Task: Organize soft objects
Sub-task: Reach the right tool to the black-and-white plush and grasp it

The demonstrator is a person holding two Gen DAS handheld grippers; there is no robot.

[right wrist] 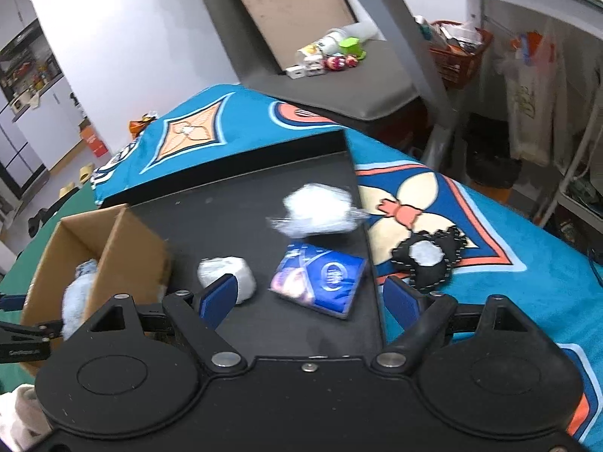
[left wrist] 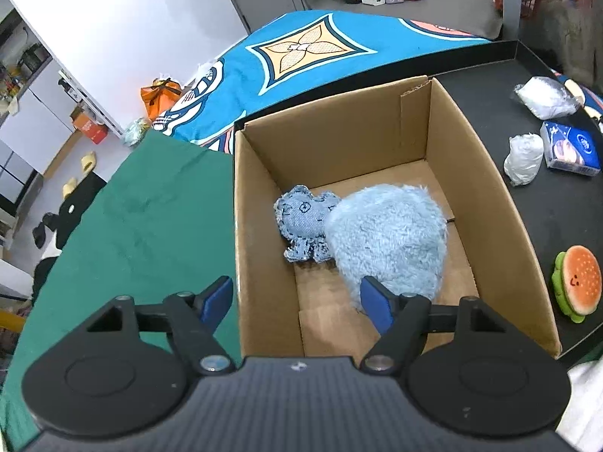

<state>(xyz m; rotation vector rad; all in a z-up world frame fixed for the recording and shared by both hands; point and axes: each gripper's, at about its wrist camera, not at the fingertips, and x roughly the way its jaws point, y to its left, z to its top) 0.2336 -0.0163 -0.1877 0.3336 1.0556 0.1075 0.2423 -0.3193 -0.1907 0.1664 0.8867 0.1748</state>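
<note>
A cardboard box (left wrist: 339, 143) holds a fluffy light-blue plush (left wrist: 388, 233) and a small denim toy (left wrist: 301, 222). My left gripper (left wrist: 297, 297) is open above the box's near left wall. One finger is outside the wall, the other is over the plush, and nothing is held. A burger plush (left wrist: 576, 282) lies right of the box. My right gripper (right wrist: 309, 295) is open and empty above a blue tissue pack (right wrist: 320, 282). Nearby lie a white wrapped bundle (right wrist: 226, 275), a white plastic bag (right wrist: 320, 211) and a black toy with a white centre (right wrist: 426, 256). The right wrist view is blurred.
The box stands on a black surface (right wrist: 233, 207) with a raised far edge. A blue patterned blanket (left wrist: 301, 56) lies behind and to the right of it, and a green cloth (left wrist: 150, 226) lies left of the box. Beyond are a grey bench with small items (right wrist: 328, 60) and the floor.
</note>
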